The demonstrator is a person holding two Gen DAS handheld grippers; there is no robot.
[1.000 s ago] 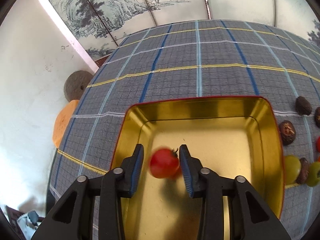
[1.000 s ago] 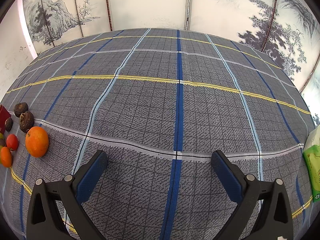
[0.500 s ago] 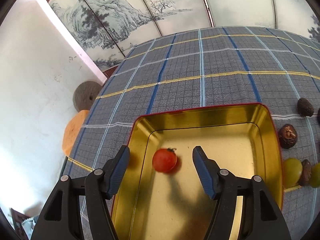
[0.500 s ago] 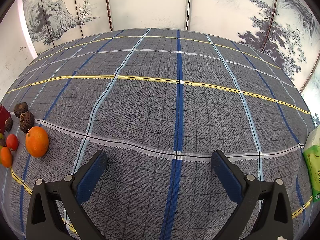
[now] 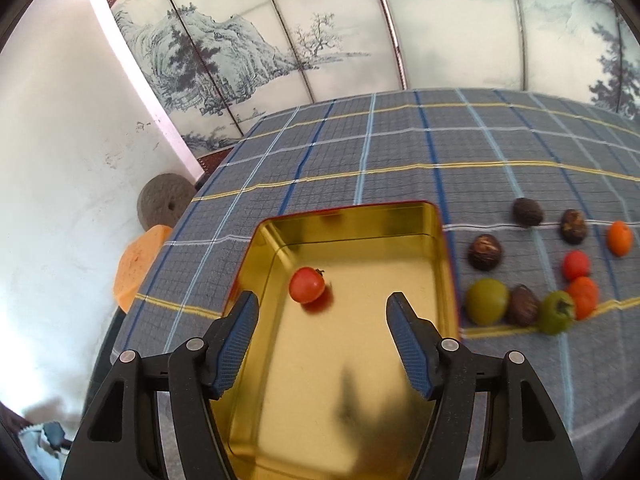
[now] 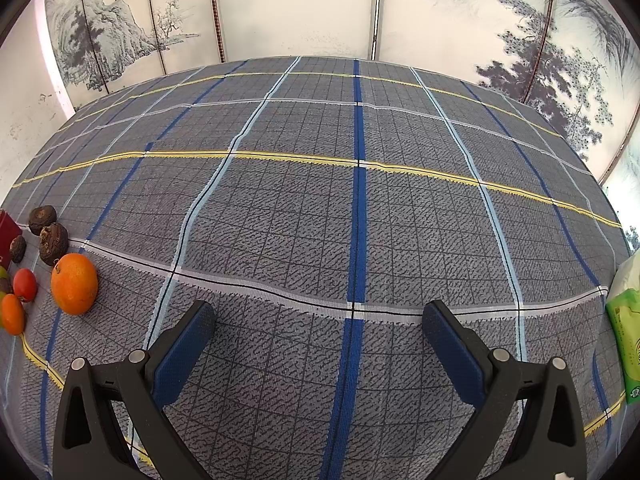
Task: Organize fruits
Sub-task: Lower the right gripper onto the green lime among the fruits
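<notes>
Tomato [image 5: 307,290] lies loose on the gold tin's [image 5: 348,232] floor, ahead of my left jaws [image 5: 322,318], which have just been opening, nothing between them. Right jaws [image 6: 318,330] gape over bare cloth-covered surface [image 6: 360,200].

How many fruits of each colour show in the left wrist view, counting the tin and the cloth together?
Red fruits: 2 (one inside the gold tin, one on the cloth)
Orange fruits: 2
Green fruits: 2
Dark brown fruits: 4
Total: 10
</notes>
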